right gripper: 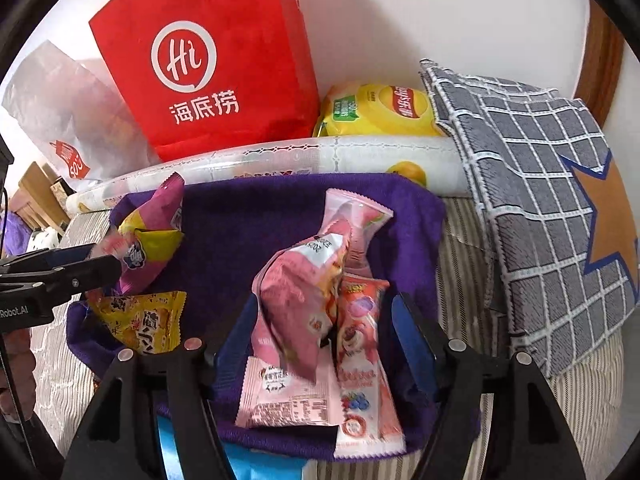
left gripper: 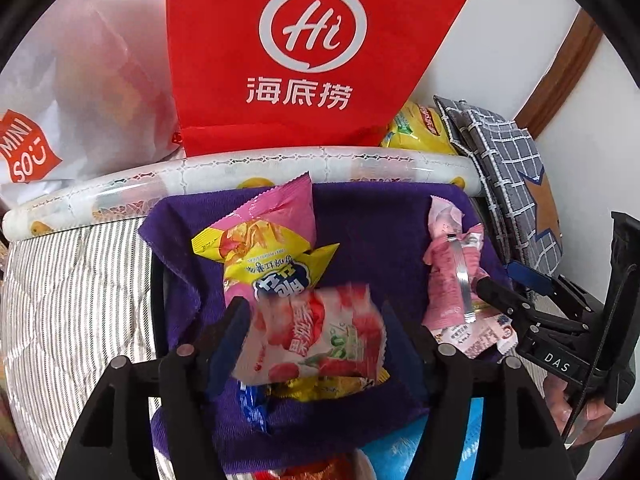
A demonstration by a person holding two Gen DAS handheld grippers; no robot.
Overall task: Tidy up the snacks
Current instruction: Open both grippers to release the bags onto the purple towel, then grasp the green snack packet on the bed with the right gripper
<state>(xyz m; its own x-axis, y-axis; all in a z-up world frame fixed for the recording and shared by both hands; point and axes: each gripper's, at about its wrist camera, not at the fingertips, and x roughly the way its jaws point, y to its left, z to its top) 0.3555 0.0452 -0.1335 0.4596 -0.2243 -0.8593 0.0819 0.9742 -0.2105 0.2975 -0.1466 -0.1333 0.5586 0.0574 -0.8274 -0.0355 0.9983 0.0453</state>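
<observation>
Left wrist view: the left gripper point(left gripper: 316, 344) points down over a purple cloth-lined basket point(left gripper: 372, 216), its jaws spread apart. Between them sits a blurred red-and-white strawberry snack packet point(left gripper: 316, 340) — the pads do not visibly press on it. Just behind it a pink-and-yellow crinkled snack bag point(left gripper: 264, 248) stands on the cloth. To the right, the right gripper point(left gripper: 500, 296) reaches in beside a pile of pale pink wrappers point(left gripper: 448, 276). Behind the basket stand a red non-woven carrier bag with a white "Hi" logo point(left gripper: 304, 52) and a grey checked cushion point(left gripper: 508, 168).

Right wrist view: the right gripper point(right gripper: 328, 344) is also spread, with a glossy pink snack pouch point(right gripper: 296, 312) upright between its fingers and flat pink wrappers beneath — whether either pad touches the pouch I cannot tell. A yellow crisp bag point(right gripper: 380, 110) lies beyond the basket rim.
</observation>
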